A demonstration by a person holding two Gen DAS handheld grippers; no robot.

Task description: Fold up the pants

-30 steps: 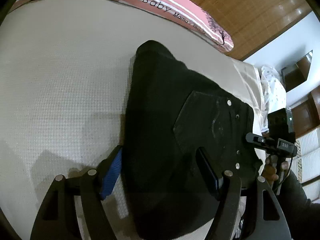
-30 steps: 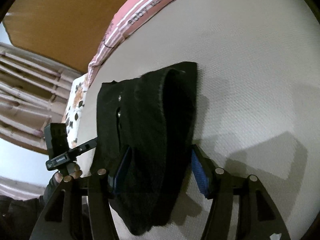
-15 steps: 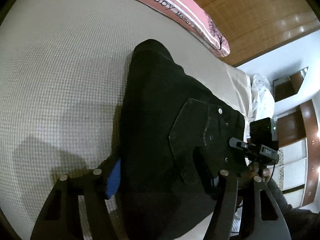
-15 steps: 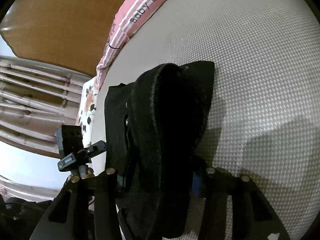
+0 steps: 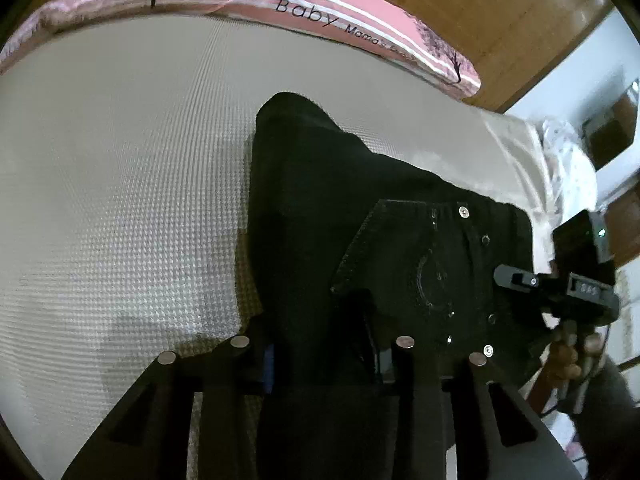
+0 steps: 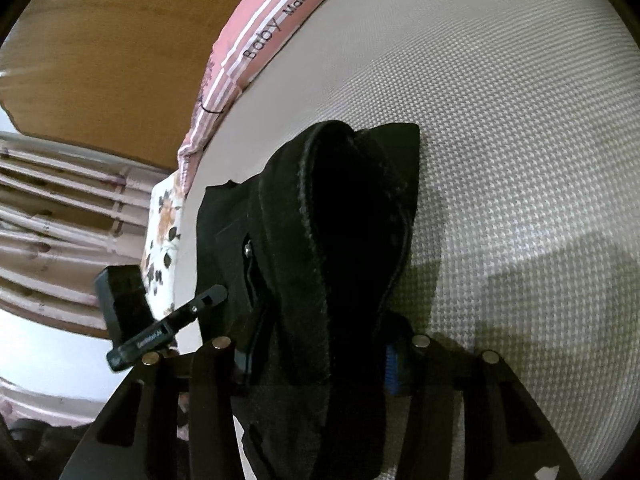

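Two hand-held grippers clamped on black pants (image 5: 360, 216), left hand-held gripper (image 5: 326, 354) at the pocket side, right hand-held gripper (image 6: 320, 354) on the bunched folded edge, pants lying on a white bed (image 5: 120, 184), pink pillow (image 5: 320, 12) behind

Black pants (image 5: 360, 240), folded into a thick bundle, back pocket with rivets up, on the bed

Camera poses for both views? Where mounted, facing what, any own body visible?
Left wrist: on the left tongs, facing the black denim pants on the beige waffle-weave bedcover; right tongs and hand visible.
Right wrist: on the right tongs, facing the same pants; left tongs visible.
Shared: pants, bedcover, pink striped pillow.
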